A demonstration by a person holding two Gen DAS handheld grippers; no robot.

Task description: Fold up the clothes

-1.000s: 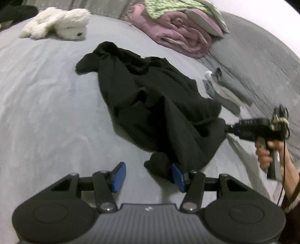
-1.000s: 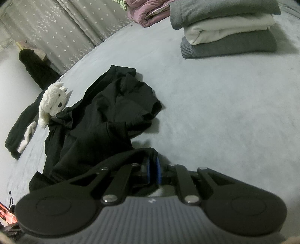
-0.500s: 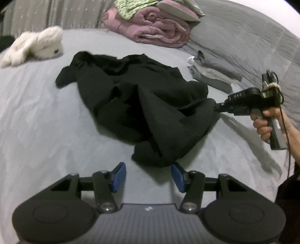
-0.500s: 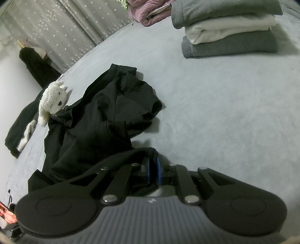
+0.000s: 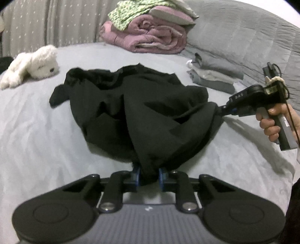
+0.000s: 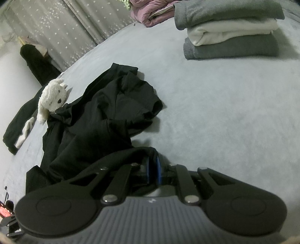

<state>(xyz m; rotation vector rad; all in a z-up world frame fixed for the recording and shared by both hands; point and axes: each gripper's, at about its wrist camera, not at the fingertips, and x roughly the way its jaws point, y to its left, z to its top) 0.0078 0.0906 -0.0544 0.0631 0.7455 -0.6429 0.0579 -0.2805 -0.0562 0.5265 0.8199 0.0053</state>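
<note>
Lying on the left of the grey bed (image 5: pixel 37 135), a white plush toy (image 5: pixel 35 65) rests apart from the black garment (image 5: pixel 142 112), which is crumpled in the middle of the bed. In the left wrist view, the left gripper (image 5: pixel 149 174) has its blue pads (image 5: pixel 136 173) pressed together on a bunch of the near edge of the black garment, so the cloth fills the gap between them. Behind the garment, a rolled pink blanket (image 5: pixel 150 37) with a green patterned cloth (image 5: pixel 129 15) on top sits by the curtain (image 5: pixel 46 24). To the right of it, a small stack of folded clothes (image 5: pixel 213 75) lies near the grey quilt (image 5: pixel 253 37). At the far right, a hand (image 5: pixel 271 123) holds the handle of the right gripper (image 5: pixel 221 108), whose tip goes into the right corner of the garment.

In the right wrist view, the right gripper (image 6: pixel 152 169) has its blue pads (image 6: pixel 158 167) nearly closed, pinching a fold of the black garment (image 6: pixel 93 131). The plush toy (image 6: pixel 52 95) touches the far side of the garment here. The folded stack (image 6: pixel 230 37), grey, white and grey, is at the upper right, well apart from the garment.
</note>
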